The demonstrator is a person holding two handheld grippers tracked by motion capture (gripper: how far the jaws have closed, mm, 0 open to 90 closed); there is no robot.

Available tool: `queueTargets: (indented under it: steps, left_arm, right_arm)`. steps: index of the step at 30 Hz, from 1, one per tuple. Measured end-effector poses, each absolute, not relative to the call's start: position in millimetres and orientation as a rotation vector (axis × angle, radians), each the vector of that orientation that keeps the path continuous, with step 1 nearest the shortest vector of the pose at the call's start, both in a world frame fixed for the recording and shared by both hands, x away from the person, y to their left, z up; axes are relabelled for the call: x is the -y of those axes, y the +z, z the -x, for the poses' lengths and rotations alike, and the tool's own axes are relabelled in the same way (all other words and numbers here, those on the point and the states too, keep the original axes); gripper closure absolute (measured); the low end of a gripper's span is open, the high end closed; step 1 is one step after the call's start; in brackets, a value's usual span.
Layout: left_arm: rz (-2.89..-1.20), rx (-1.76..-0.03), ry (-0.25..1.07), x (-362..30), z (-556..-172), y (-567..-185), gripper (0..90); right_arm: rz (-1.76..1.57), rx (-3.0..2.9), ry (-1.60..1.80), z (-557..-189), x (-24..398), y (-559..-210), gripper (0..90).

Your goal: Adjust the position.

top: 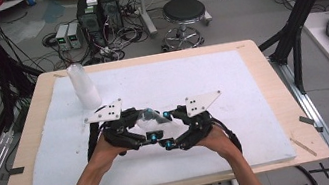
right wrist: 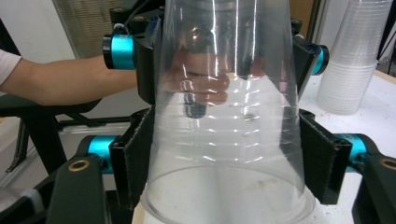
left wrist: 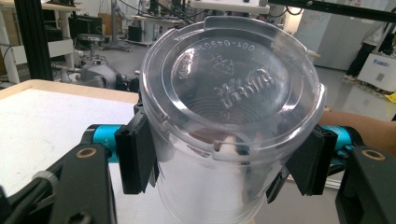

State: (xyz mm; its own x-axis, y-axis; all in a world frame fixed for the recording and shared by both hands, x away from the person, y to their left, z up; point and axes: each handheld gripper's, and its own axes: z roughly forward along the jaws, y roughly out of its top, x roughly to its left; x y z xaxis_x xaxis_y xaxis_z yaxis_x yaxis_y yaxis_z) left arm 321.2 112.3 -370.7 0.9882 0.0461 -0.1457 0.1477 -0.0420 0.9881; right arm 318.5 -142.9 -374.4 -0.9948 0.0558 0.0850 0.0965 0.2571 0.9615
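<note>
**Clear cup held between both tongs above the surface**

The clear plastic cup (top: 150, 119) lies roughly level between the two hands, over the white mat (top: 232, 86) near the front of the surface (top: 258, 56). The left tongs (left wrist: 224, 161) clamp its walls just below the lidded end. The right tongs (right wrist: 231, 163) sit at the wider, open rim end, pads against the wall; contact on the far pad appears firm, though glare blurs it. A stack of cups (top: 83, 86) stands upright at the mat's rear left, well apart.
</note>
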Motion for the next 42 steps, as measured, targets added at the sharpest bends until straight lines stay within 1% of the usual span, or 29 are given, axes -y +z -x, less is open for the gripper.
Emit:
queueTargets:
  steps: [9,11,17,20,24,28,30,33,35,36,37,42]
  left_arm:
    - [-1.617,-0.152,-0.077,-112.2,-321.0,-371.0,33.8]
    - [-1.624,-0.161,-0.066,-112.2,-321.5,-371.2,30.1]
    - [-1.622,-0.175,-0.062,-113.9,-322.0,-370.2,11.7]
    - [-1.629,-0.178,-0.045,-116.3,-322.3,-369.2,7.9]
    - [-1.668,-0.181,-0.026,-119.4,-321.6,-366.8,7.7]
    - [-1.746,-0.152,-0.007,-122.6,-319.9,-360.9,7.7]
    - [-1.795,-0.153,0.025,-125.3,-319.3,-357.2,7.7]
    - [-1.861,-0.159,0.034,-128.5,-319.9,-352.4,7.7]
    - [-1.936,-0.155,0.029,-130.3,-320.2,-347.8,7.7]
    - [-1.983,-0.149,0.022,-130.9,-320.7,-345.6,7.8]
    - [-2.021,-0.148,0.02,-131.1,-320.1,-343.6,7.8]
    - [-2.178,-0.141,0.018,-129.8,-319.5,-334.9,9.2]
  right_arm:
    - [0.141,2.461,-1.894,-318.4,142.8,-375.5,31.3]
    - [0.139,2.462,-1.895,-318.4,142.8,-375.9,31.5]
    - [0.148,2.47,-1.895,-318.9,143.7,-376.1,31.8]
    - [0.156,2.475,-1.892,-318.9,144.5,-376.0,31.8]
    - [0.154,2.502,-1.877,-318.3,145.3,-375.2,31.7]
    - [0.165,2.567,-1.819,-318.3,147.6,-372.6,31.8]
    - [0.171,2.606,-1.769,-318.1,148.2,-369.8,31.7]
    - [0.154,2.669,-1.692,-318.9,147.8,-362.2,31.8]
    - [0.153,2.712,-1.637,-319.2,147.0,-356.7,31.8]
    - [0.146,2.767,-1.555,-319.3,145.6,-350.9,31.9]
    - [0.146,2.767,-1.555,-319.3,145.6,-350.9,31.9]
    - [0.132,2.896,-1.329,-320.1,140.7,-342.7,32.0]
